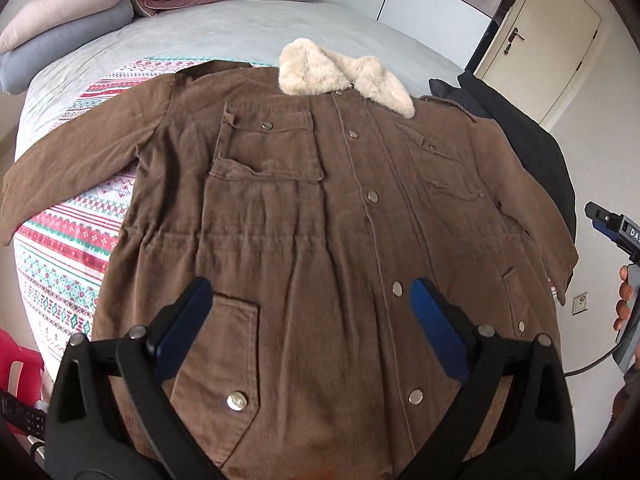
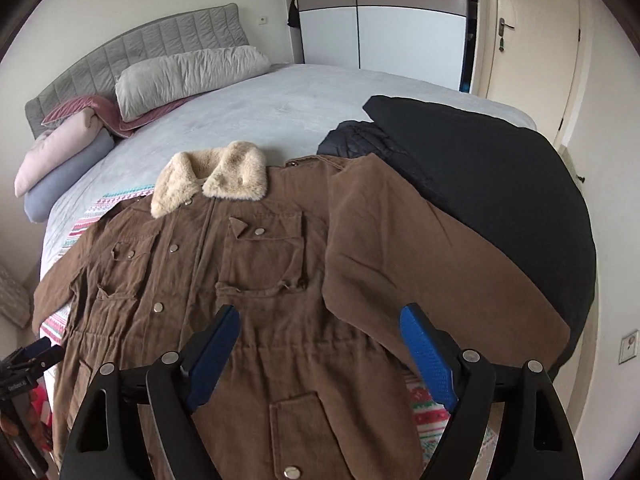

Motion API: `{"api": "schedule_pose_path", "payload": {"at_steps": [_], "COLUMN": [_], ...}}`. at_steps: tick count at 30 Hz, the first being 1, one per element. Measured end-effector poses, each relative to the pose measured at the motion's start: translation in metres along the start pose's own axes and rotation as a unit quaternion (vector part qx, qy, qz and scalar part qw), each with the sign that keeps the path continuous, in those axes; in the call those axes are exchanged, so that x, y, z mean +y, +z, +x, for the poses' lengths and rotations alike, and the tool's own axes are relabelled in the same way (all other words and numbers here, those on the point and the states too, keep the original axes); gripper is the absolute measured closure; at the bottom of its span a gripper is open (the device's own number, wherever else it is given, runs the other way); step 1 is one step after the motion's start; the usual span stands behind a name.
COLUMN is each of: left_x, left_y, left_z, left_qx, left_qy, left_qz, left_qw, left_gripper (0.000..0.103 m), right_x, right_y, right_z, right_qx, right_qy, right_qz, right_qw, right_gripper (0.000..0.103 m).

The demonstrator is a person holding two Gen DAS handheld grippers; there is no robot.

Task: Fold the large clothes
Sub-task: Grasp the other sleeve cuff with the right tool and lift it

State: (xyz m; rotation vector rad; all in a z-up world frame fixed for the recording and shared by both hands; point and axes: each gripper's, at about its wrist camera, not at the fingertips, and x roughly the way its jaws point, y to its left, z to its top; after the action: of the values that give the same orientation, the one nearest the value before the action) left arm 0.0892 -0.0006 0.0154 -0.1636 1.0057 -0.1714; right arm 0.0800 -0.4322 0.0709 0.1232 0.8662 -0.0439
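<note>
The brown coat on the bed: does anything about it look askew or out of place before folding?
Mostly it lies flat, front up and snapped shut. The brown coat has one oddity: its fur collar sits lopsided, bunched toward one shoulder. One sleeve also rests partly on the black garment beside it.

A wide bed in a pale grey cover (image 2: pixel 304 100) fills the room, backed by a grey quilted padded headboard (image 2: pixel 132 52). Against it leans a long light-grey pillow (image 2: pixel 188 76), with a dusty-pink velvet cushion (image 2: pixel 100 112) and rolled pink and blue-grey bolsters (image 2: pixel 60 160) stacked beside. Behind stands a white wardrobe with a taupe band (image 2: pixel 380 12); to its right, a cream door with a metal lever handle (image 2: pixel 532 40). Plain white walls, soft even daylight
</note>
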Motion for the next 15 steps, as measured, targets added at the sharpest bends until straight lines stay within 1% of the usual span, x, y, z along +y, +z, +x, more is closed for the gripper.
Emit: {"api": "schedule_pose_path", "payload": {"at_steps": [3,6,8,11,15], "left_x": [-0.011,-0.026,-0.037,-0.055,-0.079], "left_y": [-0.021,-0.035,-0.039,-0.041,-0.038], "left_z": [-0.002,0.001,0.005,0.013,0.028], "left_qx": [0.009,0.018,0.022,0.029,0.048], "left_qy": [0.003,0.008,0.008,0.0,-0.019], "left_qz": [0.02,0.046,0.062,0.075,0.091], "left_qw": [0.9998,0.9987,0.9978,0.9967,0.9945], "left_gripper": [0.004,0.004,0.004,0.004,0.004], "right_x": [-0.039,-0.072,-0.095,-0.135,-0.182], "right_y": [-0.018,-0.03,-0.036,-0.044,-0.049], "right_z": [-0.017,-0.028,-0.033,-0.033,-0.015], "right_qx": [-0.005,-0.012,-0.013,-0.01,-0.004], "right_qy": [-0.017,-0.039,-0.059,-0.078,-0.095], "right_qz": [0.036,0.048,0.056,0.089,0.132], "right_qw": [0.999,0.998,0.997,0.993,0.987], "right_gripper": [0.019,0.019,0.019,0.019,0.019]}}
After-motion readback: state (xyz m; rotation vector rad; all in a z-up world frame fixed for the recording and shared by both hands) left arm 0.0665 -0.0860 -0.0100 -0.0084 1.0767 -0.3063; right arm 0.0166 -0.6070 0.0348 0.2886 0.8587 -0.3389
